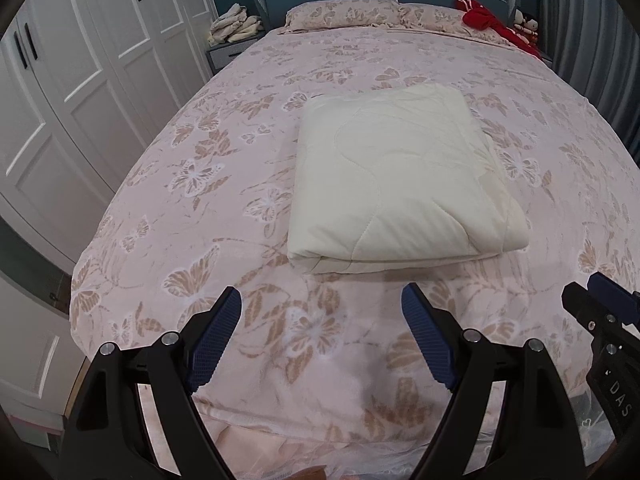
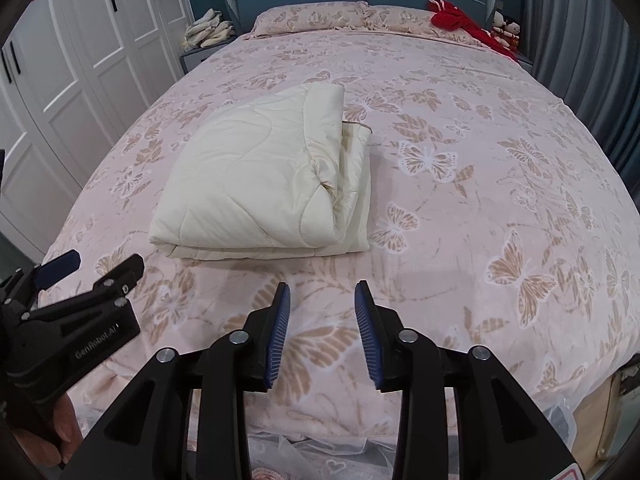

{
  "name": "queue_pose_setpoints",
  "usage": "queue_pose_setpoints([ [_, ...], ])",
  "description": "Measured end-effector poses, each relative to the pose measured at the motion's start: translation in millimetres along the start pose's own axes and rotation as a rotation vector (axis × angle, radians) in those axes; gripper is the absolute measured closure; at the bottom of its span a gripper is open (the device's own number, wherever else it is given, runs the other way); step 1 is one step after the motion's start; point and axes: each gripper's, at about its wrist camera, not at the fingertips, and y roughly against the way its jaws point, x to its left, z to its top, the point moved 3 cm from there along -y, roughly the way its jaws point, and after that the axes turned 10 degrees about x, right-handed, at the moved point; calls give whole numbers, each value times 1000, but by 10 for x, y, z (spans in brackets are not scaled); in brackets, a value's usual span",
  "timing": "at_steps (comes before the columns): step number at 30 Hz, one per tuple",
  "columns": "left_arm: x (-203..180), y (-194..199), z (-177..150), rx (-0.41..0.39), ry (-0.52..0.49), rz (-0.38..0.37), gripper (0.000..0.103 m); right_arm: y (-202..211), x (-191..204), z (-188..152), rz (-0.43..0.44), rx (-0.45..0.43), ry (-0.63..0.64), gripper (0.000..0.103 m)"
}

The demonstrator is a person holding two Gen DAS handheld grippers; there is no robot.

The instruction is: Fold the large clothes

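Cream quilt, folded into a thick soft rectangle, lying mid-bed on butterfly-print cover. Probably light, puffy, slightly slippery; best pinched at the layered right edge. Left hand-held gripper spread wide, holding nothing. Right hand-held gripper partly open, empty, short of the quilt.

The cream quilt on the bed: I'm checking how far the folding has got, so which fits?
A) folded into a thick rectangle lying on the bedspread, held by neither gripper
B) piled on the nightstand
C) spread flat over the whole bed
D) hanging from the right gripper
A: the cream quilt lies folded in layers on the bedspread, with the left gripper and right gripper both open and short of it.
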Motion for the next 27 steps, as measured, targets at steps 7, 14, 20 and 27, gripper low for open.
queue_pose_setpoints([
  [7, -82, 43, -153, -12, -8, -6, 23, 3, -3, -168, -7, 9, 13, 65],
  [14, -143, 97, -221, -34, -18, 2, 23, 57, 27, -259, -20, -8, 18, 65],
  [20, -190, 138, -271, -49, -23, 0, 23, 76, 33, -275, -23, -17, 17, 63],
  [27, -235, 179, -301, -60, -29, -2, 23, 110, 50, -298, -24, -21, 15, 60],
])
